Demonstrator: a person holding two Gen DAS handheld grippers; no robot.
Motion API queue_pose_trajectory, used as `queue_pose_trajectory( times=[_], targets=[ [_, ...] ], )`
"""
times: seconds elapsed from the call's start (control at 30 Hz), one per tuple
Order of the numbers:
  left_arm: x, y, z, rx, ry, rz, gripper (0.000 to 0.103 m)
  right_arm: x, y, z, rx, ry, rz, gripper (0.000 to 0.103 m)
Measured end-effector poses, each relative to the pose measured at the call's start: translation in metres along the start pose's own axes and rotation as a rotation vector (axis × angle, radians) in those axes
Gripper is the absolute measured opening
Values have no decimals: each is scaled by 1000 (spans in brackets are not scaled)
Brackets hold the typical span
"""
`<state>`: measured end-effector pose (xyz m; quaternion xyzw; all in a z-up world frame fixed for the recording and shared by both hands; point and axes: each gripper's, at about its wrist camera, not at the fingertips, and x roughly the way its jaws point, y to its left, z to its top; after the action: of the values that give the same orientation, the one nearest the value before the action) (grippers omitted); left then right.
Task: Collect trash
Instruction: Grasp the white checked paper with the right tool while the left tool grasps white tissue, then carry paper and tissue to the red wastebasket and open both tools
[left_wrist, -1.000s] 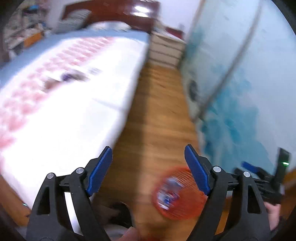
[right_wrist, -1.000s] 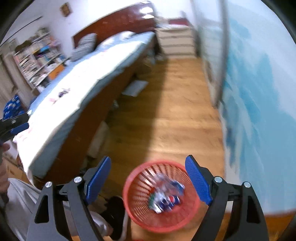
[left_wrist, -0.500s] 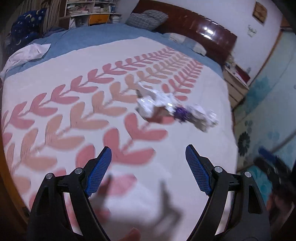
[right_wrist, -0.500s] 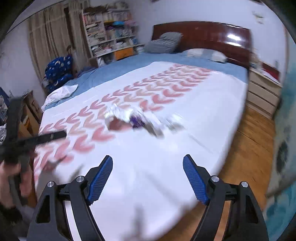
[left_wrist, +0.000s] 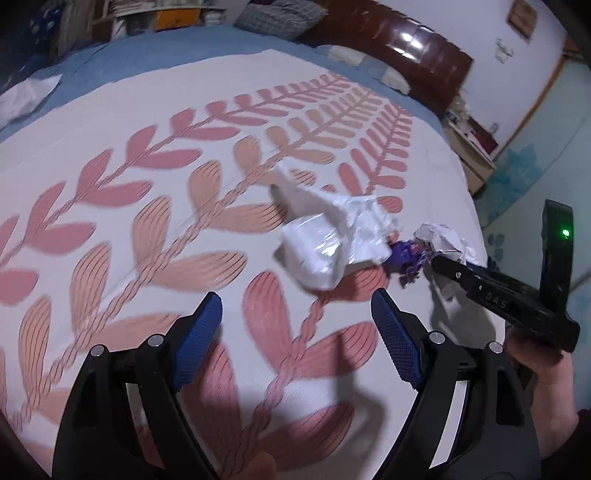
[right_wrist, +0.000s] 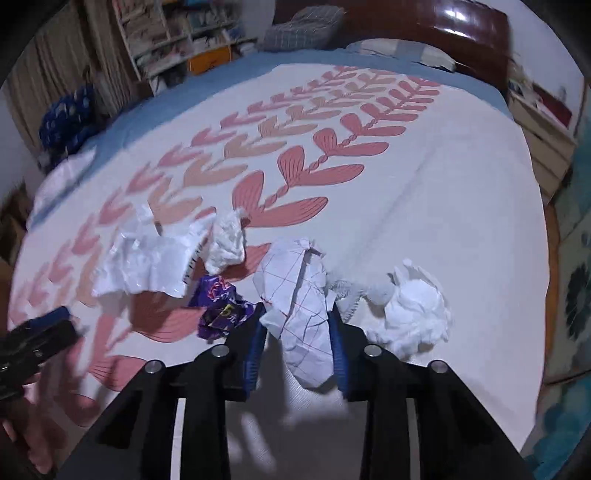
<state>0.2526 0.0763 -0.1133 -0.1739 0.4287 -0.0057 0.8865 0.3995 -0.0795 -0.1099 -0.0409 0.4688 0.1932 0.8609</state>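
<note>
Crumpled paper (right_wrist: 306, 317) sits clamped in right hand-held gripper (right_wrist: 298, 350); left hand-held gripper (left_wrist: 295, 332) gapes.

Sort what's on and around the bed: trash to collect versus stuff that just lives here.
Trash:
- crumpled lined paper, between the right gripper fingers
- purple wrapper
- white plastic bag
- white tissue wad
- small white wad

Not trash:
- bedspread
- pillows
- bookshelf
</note>
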Motion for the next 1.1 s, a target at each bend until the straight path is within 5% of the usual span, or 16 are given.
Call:
queue_pose_trajectory(
  times=[0.33, 0.43, 0.57, 0.8, 1.1],
  targets=[
    [47, -13, 21, -56, 28, -126, 81, -96, -14, -78, 143, -107, 205, 29],
    [59, -8, 24, -93, 53, -113, 33, -124, -22, -118, 178, -96, 233, 29],
    [52, -4, 21, -129, 50, -132, 21, -154, -32, -161, 182, -97, 201, 29],
    [-26, -7, 7, -101, -38, -113, 21, -194, -45, -205, 253, -134, 236, 29],
    [-152, -44, -62, -47, -126, -88, 21, -267, -36, -251, 197, -205, 252, 29]
  ],
)
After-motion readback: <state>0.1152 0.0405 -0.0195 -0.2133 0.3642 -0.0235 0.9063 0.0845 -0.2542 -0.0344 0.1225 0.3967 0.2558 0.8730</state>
